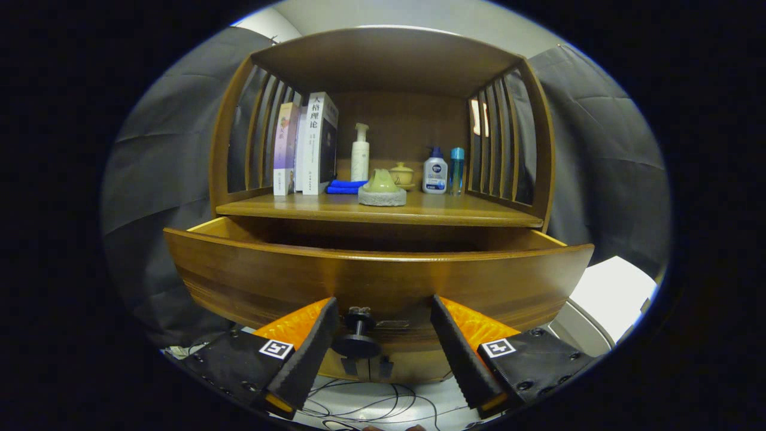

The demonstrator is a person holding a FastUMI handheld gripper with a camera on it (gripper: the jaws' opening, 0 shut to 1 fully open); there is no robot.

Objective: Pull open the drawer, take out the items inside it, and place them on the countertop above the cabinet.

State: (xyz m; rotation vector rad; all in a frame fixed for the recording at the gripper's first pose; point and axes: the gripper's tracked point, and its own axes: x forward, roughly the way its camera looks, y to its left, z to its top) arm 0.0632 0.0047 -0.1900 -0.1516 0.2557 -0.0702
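A wooden cabinet stands ahead, and its drawer (371, 278) is pulled part way out, its curved front close to me. The drawer's dark knob (358, 335) sticks out between my fingers, nearer the left one, touched by neither. My gripper (383, 311) is open, its fingertips against or just short of the drawer front. The drawer's inside is dark and hidden behind the front panel, so I cannot see what lies in it. The countertop (455, 209) above the drawer carries several items.
On the countertop stand books (305, 146) at the left, a white pump bottle (360, 152), a blue cloth (347, 185), a green object on a grey pad (382, 188), a small pot (401, 175), a lotion bottle (435, 172) and a blue bottle (457, 170). Cables (383, 404) lie below.
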